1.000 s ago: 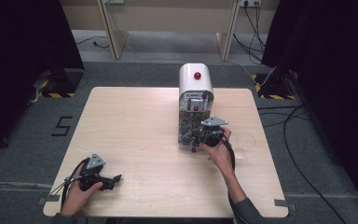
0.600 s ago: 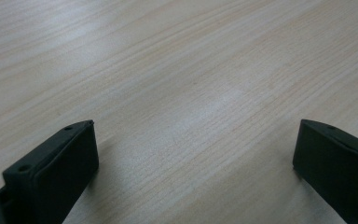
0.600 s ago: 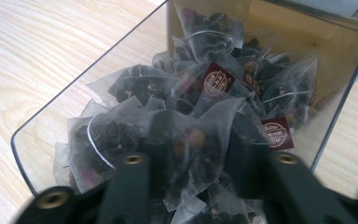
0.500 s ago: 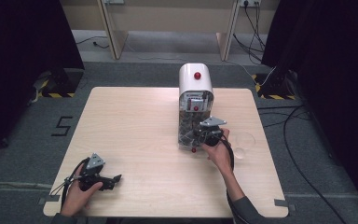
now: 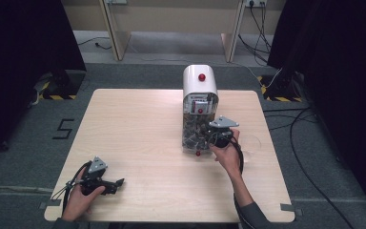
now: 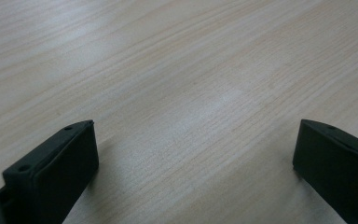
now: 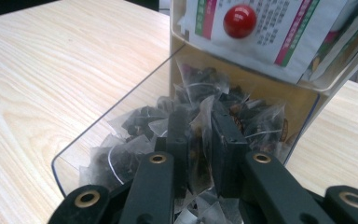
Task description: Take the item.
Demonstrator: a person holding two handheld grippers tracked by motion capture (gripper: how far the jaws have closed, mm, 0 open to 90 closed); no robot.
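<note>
A white round-topped tea-bag dispenser [image 5: 199, 87] stands at the table's back right. Its clear lower drawer [image 7: 121, 109] is pulled out toward me and holds several pyramid tea bags [image 7: 137, 123]. My right gripper [image 7: 198, 135] reaches into that drawer; its jaws have just been closing and now pinch one tea bag [image 7: 199, 156] between the pads. In the high view the right gripper [image 5: 208, 138] sits at the drawer's right side. My left gripper [image 5: 118, 184] rests low on the table's front left, and the left gripper [image 6: 196, 149] stands open over bare wood.
The pale wooden table [image 5: 138, 124] has wide free space left of the dispenser. A red knob [image 7: 240, 21] marks the upper compartment with paper-wrapped packets. Black curtains flank the table, and cables [image 5: 310, 143] lie on the floor at the right.
The right gripper has edged slightly into the drawer among the tea bags. The left hand and its gripper have kept still.
</note>
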